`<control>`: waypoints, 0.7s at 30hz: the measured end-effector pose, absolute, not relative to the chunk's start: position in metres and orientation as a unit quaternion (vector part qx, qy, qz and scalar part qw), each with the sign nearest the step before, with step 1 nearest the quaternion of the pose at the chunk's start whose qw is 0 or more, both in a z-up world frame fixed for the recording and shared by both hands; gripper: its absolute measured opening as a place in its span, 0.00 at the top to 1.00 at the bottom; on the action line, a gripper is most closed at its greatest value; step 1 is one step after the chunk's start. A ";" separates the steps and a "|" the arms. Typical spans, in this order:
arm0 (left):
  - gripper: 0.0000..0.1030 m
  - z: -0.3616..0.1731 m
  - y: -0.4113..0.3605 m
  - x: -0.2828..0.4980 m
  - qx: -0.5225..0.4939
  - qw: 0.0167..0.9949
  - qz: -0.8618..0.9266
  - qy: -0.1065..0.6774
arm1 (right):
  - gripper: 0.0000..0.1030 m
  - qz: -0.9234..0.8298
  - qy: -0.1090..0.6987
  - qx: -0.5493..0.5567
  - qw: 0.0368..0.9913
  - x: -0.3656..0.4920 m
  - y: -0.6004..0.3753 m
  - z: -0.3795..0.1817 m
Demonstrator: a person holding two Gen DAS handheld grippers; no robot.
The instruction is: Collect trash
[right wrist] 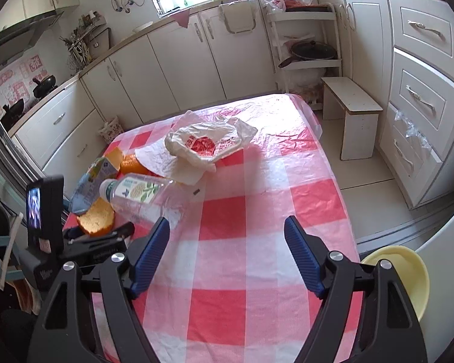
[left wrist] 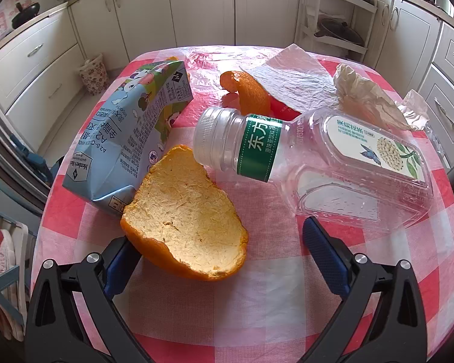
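Orange peel, big piece, lies right at left gripper, near edge between wide open jaws, left pad just beside it, not squeezed yet
Long side runs across jaws
Left gripper much nearer; right gripper wide open too, over bare checked tablecloth
Peel: orange skin outside, pale rough inside facing up, curled like little boat

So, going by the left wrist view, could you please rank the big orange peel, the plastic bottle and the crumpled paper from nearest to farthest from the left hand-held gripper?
1. Big orange peel: between the open left hand-held gripper's fingers, leftward.
2. Plastic bottle: lying right of the peel.
3. Crumpled paper: far right, behind the bottle.
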State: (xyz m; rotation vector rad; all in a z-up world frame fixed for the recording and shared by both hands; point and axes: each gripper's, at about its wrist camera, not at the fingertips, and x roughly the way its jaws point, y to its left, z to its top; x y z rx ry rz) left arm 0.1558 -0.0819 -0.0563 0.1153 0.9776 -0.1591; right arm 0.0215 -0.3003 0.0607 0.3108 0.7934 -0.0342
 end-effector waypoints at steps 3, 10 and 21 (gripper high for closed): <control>0.07 -0.056 -0.082 0.156 0.055 0.878 -0.076 0.469 | 0.27 -0.028 0.375 0.144 0.915 0.014 -0.296 0.061; 0.07 -0.056 -0.081 0.156 0.055 0.878 -0.076 0.469 | 0.26 -0.073 0.352 0.127 0.924 0.008 -0.293 0.062; 0.07 -0.056 -0.082 0.156 0.055 0.878 -0.077 0.469 | 0.26 -0.108 0.384 0.115 0.910 0.005 -0.271 0.056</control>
